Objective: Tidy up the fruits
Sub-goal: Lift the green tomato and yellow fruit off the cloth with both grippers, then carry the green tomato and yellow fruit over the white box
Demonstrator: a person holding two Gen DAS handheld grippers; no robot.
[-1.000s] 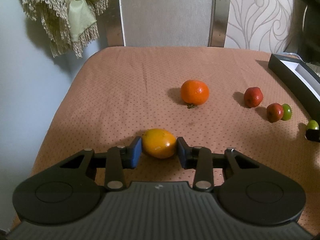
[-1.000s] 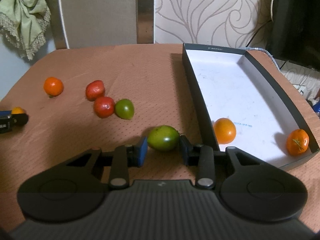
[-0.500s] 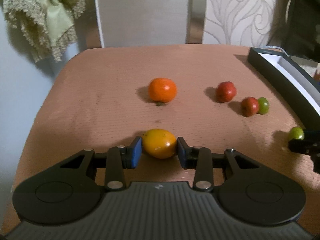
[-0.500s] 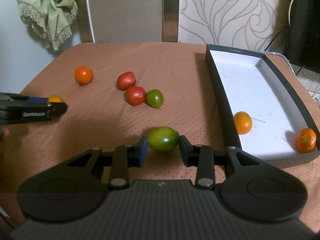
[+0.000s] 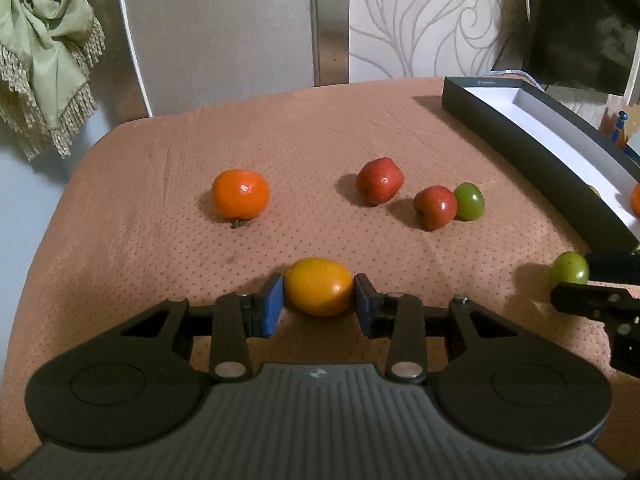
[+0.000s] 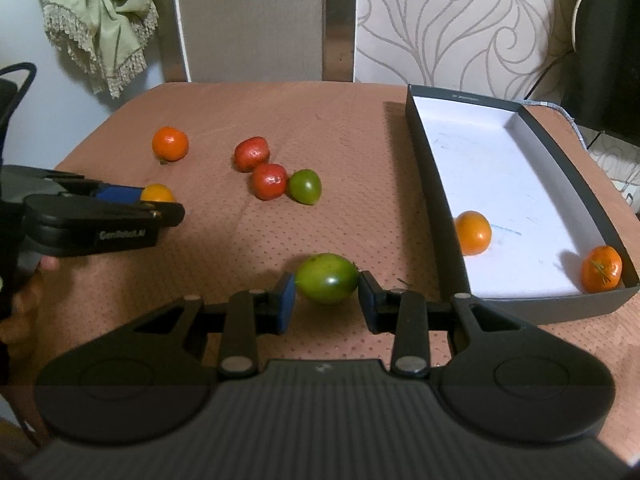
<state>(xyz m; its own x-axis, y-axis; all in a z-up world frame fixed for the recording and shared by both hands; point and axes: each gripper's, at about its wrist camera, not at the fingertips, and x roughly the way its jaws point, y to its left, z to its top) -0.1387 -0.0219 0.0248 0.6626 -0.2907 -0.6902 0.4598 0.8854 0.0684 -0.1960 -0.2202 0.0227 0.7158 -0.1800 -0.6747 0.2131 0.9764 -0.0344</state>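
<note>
My left gripper (image 5: 319,298) is shut on a yellow-orange fruit (image 5: 319,286), held just above the cloth; that fruit (image 6: 158,193) also shows at the left in the right wrist view. My right gripper (image 6: 327,295) is shut on a green fruit (image 6: 327,278), seen at the right edge of the left wrist view as well (image 5: 569,267). On the cloth lie an orange tangerine (image 5: 240,194), two red fruits (image 5: 379,180) (image 5: 435,207) and a small green fruit (image 5: 469,201). The dark box (image 6: 440,200) holds two orange fruits (image 6: 473,232) (image 6: 601,269).
The table wears a brown dotted cloth (image 5: 160,184). A grey chair back (image 5: 224,28) stands behind it, with a green fringed cloth (image 5: 44,52) hanging at the left. A dark screen (image 5: 580,20) stands at the back right. A hand (image 6: 24,300) holds the left gripper.
The left gripper has swung to the right with its yellow fruit, bringing the box into its view. The right gripper has shifted slightly with the green fruit.
</note>
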